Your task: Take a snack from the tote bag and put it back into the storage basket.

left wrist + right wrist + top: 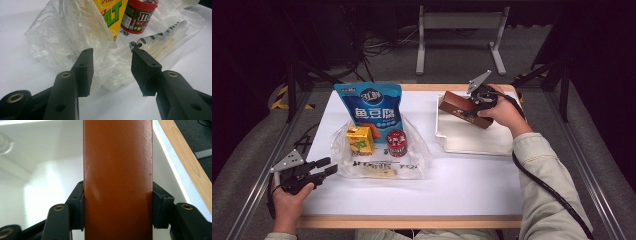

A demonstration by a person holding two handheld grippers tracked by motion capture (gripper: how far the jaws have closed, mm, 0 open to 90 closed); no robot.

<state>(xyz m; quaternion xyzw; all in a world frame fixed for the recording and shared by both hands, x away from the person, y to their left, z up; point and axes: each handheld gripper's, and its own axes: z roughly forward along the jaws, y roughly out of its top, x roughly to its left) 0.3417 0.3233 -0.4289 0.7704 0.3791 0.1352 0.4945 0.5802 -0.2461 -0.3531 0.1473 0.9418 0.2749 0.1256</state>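
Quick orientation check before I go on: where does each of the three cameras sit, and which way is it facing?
High view: above the person's side, looking forward and down on the table; both forearms show, left gripper and right gripper.
Left gripper view: rides the left gripper, looking between its open jaws at the plastic bag, yellow carton and red-lidded jar.
Right gripper view: rides the right gripper, jaws clamped on the brown box over the white tray.
Shared: high and right gripper views both show box and tray.
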